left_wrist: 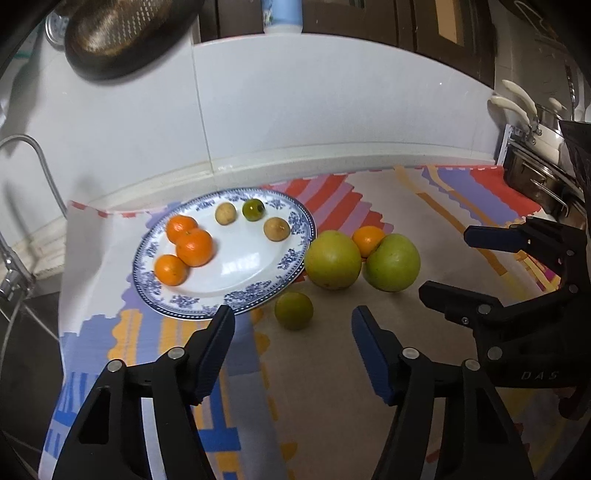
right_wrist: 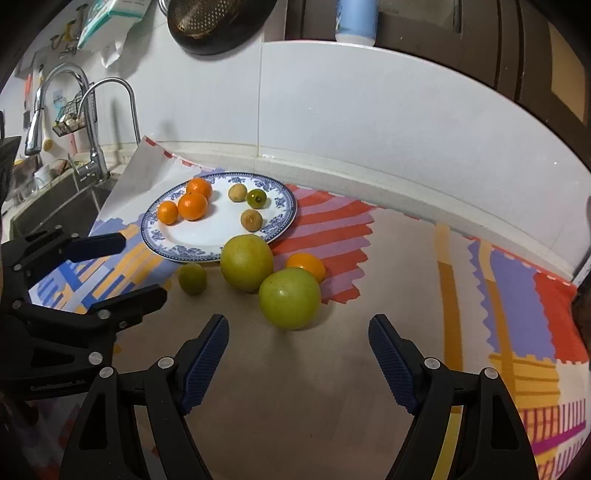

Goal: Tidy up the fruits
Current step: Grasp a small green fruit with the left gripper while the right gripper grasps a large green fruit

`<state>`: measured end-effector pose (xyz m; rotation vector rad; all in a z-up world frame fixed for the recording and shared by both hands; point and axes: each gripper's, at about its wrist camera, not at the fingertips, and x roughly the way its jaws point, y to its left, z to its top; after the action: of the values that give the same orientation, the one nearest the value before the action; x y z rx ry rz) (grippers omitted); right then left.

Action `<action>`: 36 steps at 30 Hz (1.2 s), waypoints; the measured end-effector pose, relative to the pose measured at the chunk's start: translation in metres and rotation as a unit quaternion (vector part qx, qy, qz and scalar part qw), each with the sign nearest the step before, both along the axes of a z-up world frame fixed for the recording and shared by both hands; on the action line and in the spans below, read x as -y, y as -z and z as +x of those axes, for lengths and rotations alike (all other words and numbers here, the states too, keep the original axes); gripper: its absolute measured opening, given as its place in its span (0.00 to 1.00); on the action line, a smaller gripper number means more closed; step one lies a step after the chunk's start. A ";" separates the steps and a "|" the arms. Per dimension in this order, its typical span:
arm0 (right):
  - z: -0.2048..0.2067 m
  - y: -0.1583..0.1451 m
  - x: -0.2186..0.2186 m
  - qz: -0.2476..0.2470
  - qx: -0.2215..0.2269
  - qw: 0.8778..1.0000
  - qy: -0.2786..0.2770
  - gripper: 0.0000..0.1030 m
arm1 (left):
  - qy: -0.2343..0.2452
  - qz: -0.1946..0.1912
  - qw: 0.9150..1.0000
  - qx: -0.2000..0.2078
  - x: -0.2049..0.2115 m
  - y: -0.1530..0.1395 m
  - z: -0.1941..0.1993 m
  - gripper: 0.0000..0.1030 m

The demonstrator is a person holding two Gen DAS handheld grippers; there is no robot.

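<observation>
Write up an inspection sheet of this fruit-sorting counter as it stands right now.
Surface: patterned mat over a counter, bare in front of the grippers.
Job's things: blue-rimmed plate holds three oranges, two tan fruits and a dark green fruit. Off the plate lie two large green fruits, one orange behind them and a small green fruit.
Clutter: nothing seen on the mat.
Grippers: left gripper open, empty, nearest the small green fruit; right gripper open, empty, facing a large green fruit.
Cables: nothing seen.
Surroundings: tiled wall, faucet and sink at left, colander hanging above.
</observation>
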<state>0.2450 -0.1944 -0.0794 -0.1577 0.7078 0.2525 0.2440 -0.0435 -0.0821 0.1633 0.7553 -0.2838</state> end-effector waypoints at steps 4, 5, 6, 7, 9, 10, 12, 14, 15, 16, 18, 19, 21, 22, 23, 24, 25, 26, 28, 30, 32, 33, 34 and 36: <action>0.011 0.007 -0.002 0.005 -0.010 1.000 -0.005 0.76 | 0.002 -0.009 1.000 -0.020 0.000 0.009 0.013 0.57; 0.013 0.009 -0.002 0.006 -0.012 1.000 -0.006 0.76 | 0.003 -0.012 1.000 -0.026 -0.001 0.011 0.016 0.55; 0.016 0.010 -0.003 0.007 -0.014 1.000 -0.008 0.75 | 0.003 -0.015 0.999 -0.030 -0.001 0.013 0.018 0.54; 0.018 0.012 -0.003 0.008 -0.016 1.000 -0.009 0.72 | 0.003 -0.017 0.999 -0.034 -0.001 0.014 0.020 0.51; 0.023 0.015 -0.004 0.013 -0.022 1.000 -0.012 0.70 | 0.001 -0.023 0.999 -0.041 -0.002 0.017 0.025 0.49; 0.025 0.016 -0.004 0.015 -0.024 1.000 -0.013 0.68 | 0.001 -0.028 0.999 -0.045 -0.002 0.019 0.028 0.47; 0.028 0.018 -0.005 0.017 -0.026 0.999 -0.015 0.66 | 0.001 -0.034 0.998 -0.049 -0.002 0.020 0.031 0.44; 0.032 0.020 -0.006 0.019 -0.029 0.999 -0.015 0.66 | 0.002 -0.038 0.998 -0.054 -0.003 0.022 0.034 0.39; 0.033 0.021 -0.006 0.020 -0.031 0.999 -0.016 0.66 | 0.002 -0.040 0.998 -0.056 -0.003 0.023 0.036 0.38; 0.035 0.021 -0.007 0.021 -0.031 0.999 -0.017 0.64 | 0.001 -0.040 0.998 -0.058 -0.003 0.024 0.037 0.36; 0.037 0.023 -0.008 0.022 -0.034 0.999 -0.019 0.61 | 0.001 -0.042 0.997 -0.060 -0.002 0.025 0.039 0.34; 0.038 0.023 -0.008 0.023 -0.035 0.999 -0.021 0.60 | 0.001 -0.041 0.997 -0.060 -0.002 0.026 0.039 0.34; 0.040 0.025 -0.009 0.022 -0.036 0.999 -0.023 0.59 | 0.001 -0.041 0.997 -0.060 -0.002 0.026 0.040 0.33; 0.041 0.025 -0.010 0.023 -0.037 0.999 -0.024 0.59 | 0.000 -0.041 0.997 -0.060 -0.002 0.026 0.040 0.31; 0.042 0.025 -0.010 0.024 -0.037 0.999 -0.024 0.59 | 0.000 -0.041 0.997 -0.060 -0.002 0.026 0.040 0.31; 0.042 0.026 -0.010 0.023 -0.038 0.999 -0.024 0.59 | 0.000 -0.041 0.997 -0.060 -0.002 0.026 0.040 0.31; 0.043 0.026 -0.010 0.024 -0.038 0.999 -0.024 0.56 | -0.001 -0.041 0.997 -0.060 -0.002 0.027 0.041 0.31; 0.043 0.026 -0.011 0.024 -0.038 0.999 -0.023 0.56 | -0.002 -0.040 0.997 -0.060 -0.001 0.027 0.041 0.31; 0.045 0.027 -0.011 0.023 -0.040 0.999 -0.022 0.53 | -0.003 -0.039 0.997 -0.061 -0.001 0.028 0.043 0.30; 0.046 0.028 -0.009 0.025 -0.043 0.999 -0.019 0.51 | -0.002 -0.038 0.997 -0.064 0.000 0.030 0.044 0.30; 0.047 0.029 -0.008 0.028 -0.043 0.999 -0.018 0.50 | -0.004 -0.037 0.997 -0.067 0.000 0.033 0.045 0.29; 0.047 0.029 -0.007 0.030 -0.044 0.998 -0.017 0.49 | -0.004 -0.038 0.997 -0.066 0.000 0.033 0.045 0.29; 0.047 0.029 -0.007 0.030 -0.044 0.998 -0.017 0.49 | -0.004 -0.039 0.997 -0.067 0.000 0.033 0.045 0.29; 0.047 0.029 -0.007 0.031 -0.044 0.998 -0.016 0.49 | -0.004 -0.040 0.997 -0.066 -0.001 0.032 0.045 0.29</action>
<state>0.2922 -0.1875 -0.1079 -0.1006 0.7839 0.3136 0.2889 -0.0425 -0.1139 0.0659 0.8731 -0.3193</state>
